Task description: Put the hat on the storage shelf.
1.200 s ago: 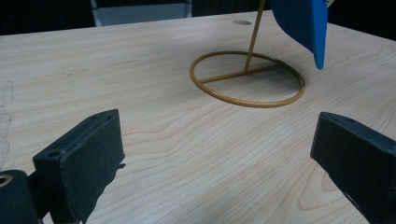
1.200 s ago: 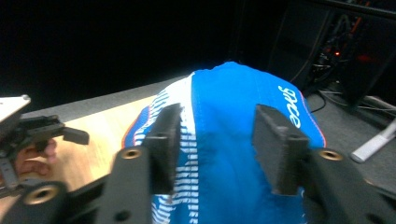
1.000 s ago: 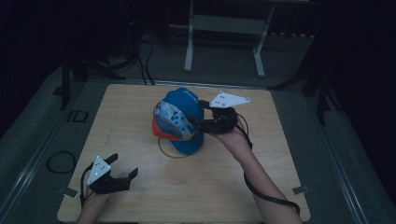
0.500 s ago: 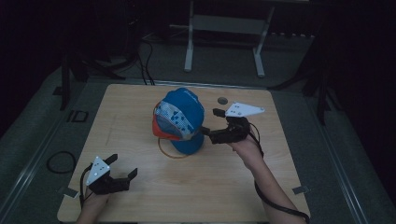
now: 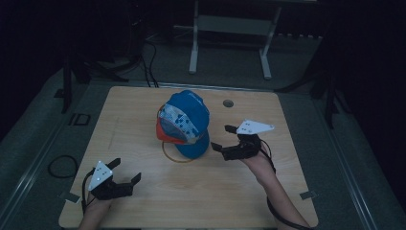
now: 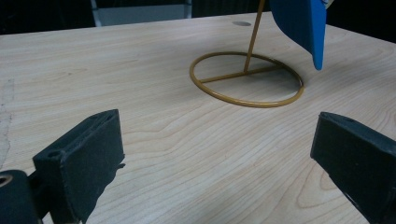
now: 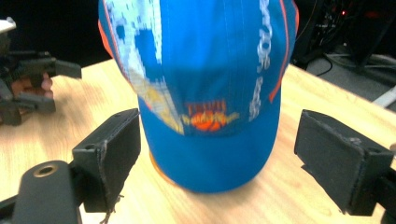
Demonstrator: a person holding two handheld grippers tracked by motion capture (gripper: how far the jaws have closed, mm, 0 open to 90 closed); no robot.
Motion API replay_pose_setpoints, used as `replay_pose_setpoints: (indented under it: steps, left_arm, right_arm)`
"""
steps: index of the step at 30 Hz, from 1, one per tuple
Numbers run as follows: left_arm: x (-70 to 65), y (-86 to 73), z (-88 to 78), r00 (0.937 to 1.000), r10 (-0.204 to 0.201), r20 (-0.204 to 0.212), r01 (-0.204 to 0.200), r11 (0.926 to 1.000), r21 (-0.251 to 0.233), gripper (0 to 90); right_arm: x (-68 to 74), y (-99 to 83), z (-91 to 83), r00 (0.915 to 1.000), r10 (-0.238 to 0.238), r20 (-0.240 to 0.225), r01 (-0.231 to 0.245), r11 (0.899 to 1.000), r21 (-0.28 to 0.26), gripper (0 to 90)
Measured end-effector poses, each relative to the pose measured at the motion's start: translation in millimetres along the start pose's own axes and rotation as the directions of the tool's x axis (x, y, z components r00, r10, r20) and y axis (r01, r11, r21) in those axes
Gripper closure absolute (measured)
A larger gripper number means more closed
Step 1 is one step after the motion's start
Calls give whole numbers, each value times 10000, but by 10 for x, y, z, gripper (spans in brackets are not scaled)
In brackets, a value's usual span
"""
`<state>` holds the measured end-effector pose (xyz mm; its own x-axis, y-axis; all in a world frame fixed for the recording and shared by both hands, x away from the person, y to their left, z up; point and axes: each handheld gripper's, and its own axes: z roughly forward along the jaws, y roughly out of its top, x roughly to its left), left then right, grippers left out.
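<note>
Right gripper view: cap (image 7: 205,93) lettering blurred, unreadable.

Blue cap (image 5: 187,120) — printed with a pale pixel-like pattern, orange trim and an orange emblem above the brim — hung on a thin gold wire stand (image 6: 247,77) near the middle of the wooden table (image 5: 143,110). The brim pointed downward, clear of the tabletop. The stand's ring base — crossed by one straight bar — lay flat on the wood, its single post rising beneath the cap.
</note>
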<state>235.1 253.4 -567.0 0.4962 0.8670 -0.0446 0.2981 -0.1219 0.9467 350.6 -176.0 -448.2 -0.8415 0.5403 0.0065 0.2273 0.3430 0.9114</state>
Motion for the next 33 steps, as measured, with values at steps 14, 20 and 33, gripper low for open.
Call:
replay_pose_setpoints:
  steps: [14, 20, 33]
  left_arm:
    - [-19, -1, 16, 9999, 93, 73, -93, 10000, 7, 29]
    - [-23, -3, 20, 9999, 85, 104, -85, 10000, 8, 29]
    - [-33, -3, 26, 9999, 124, 114, -125, 9999, 27, 29]
  right_arm:
    - [-46, -582, -31, 9991, 339, -272, -332, 9991, 246, 146]
    - [-53, -798, -51, 9981, 428, -432, -404, 9977, 553, 148]
    - [-48, -1113, -124, 9973, 465, -566, -409, 9945, 968, 149]
